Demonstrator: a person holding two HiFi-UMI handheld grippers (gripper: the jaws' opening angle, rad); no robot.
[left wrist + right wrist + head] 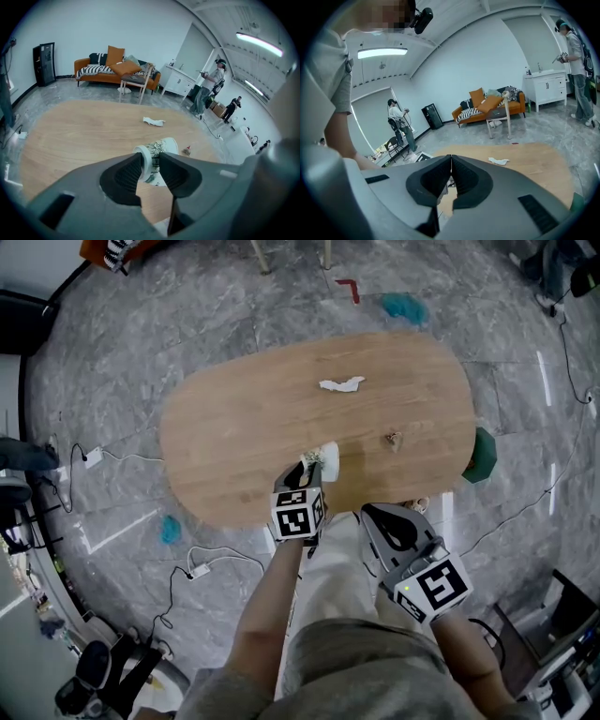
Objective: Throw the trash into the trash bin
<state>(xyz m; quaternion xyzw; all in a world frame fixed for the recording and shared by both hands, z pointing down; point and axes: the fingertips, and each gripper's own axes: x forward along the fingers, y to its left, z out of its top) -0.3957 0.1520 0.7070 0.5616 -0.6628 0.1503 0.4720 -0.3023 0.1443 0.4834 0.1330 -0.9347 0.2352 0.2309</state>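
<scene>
While pinched by its rim in the left gripper (150, 160), the paper cup (160, 146) sits over the wooden table's (234, 418) near edge. Right gripper (451, 163): jaws pressed together, empty. Crumpled tissue (341, 384): mid-table.

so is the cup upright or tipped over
Tipped: the cup lies sideways, mouth facing the left gripper, whose jaws pinch its rim.
</scene>
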